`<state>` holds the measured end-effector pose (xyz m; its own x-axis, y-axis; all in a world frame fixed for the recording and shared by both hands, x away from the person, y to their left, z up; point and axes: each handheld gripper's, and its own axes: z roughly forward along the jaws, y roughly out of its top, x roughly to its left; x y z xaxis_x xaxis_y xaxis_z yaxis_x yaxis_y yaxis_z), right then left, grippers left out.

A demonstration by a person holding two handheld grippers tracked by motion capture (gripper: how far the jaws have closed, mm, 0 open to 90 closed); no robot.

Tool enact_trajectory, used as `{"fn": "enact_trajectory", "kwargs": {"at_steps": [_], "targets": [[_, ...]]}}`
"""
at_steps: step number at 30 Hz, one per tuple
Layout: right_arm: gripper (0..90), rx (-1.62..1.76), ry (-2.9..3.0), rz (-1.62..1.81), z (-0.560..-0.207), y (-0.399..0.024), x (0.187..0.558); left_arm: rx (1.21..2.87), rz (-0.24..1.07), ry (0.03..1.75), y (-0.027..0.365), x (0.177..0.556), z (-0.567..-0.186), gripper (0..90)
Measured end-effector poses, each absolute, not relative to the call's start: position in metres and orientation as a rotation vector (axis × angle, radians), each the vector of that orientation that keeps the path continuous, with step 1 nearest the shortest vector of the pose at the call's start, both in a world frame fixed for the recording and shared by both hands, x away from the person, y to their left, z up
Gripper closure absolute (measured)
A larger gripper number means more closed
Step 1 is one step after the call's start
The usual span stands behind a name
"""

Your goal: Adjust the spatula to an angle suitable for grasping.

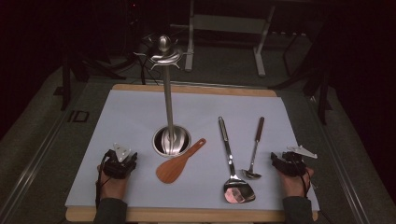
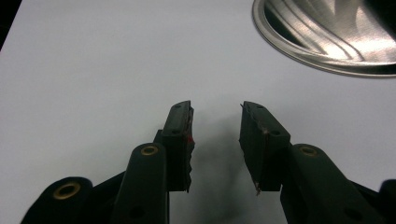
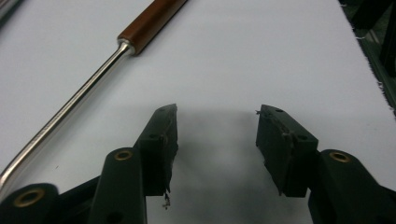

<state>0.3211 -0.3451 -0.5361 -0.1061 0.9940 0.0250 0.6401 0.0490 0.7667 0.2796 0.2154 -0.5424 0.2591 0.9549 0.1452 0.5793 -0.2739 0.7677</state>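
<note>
A steel utensil stand [image 1: 168,95] rises from a round base [image 1: 171,141] in the middle of the white mat [image 1: 130,112]. A wooden rice paddle [image 1: 176,164] lies just right of the base. Further right lie a steel spatula [image 1: 231,163] and a small ladle [image 1: 253,151] with a brown handle. My left gripper [image 1: 122,160] rests open at the mat's near left, and its own view has nothing between the jaws of the left gripper [image 2: 215,112], the stand's base rim [image 2: 299,51] ahead to the right. My right gripper [image 1: 280,158] rests open at the near right; the right gripper [image 3: 216,114] is empty, with the ladle handle [image 3: 84,93] to its left.
The mat covers a wooden board [image 1: 196,215] whose edge shows at the front and back. Dark grey carpet [image 1: 42,140] surrounds it. A metal frame [image 1: 224,28] stands behind the table in the dark.
</note>
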Motion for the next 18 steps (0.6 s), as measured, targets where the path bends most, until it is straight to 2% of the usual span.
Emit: {"fn": "enact_trajectory", "kwargs": {"at_steps": [10,18], "targets": [[49.4,1.64,1.809,0.887,-0.535,-0.342,0.321,1.949,0.83,1.386,0.215,0.28,-0.542,64.2],[52.9,1.575,1.898,0.89,-0.522,-0.312,0.332,1.944,0.833,1.382,0.215,0.279,-0.542,64.2]]}}
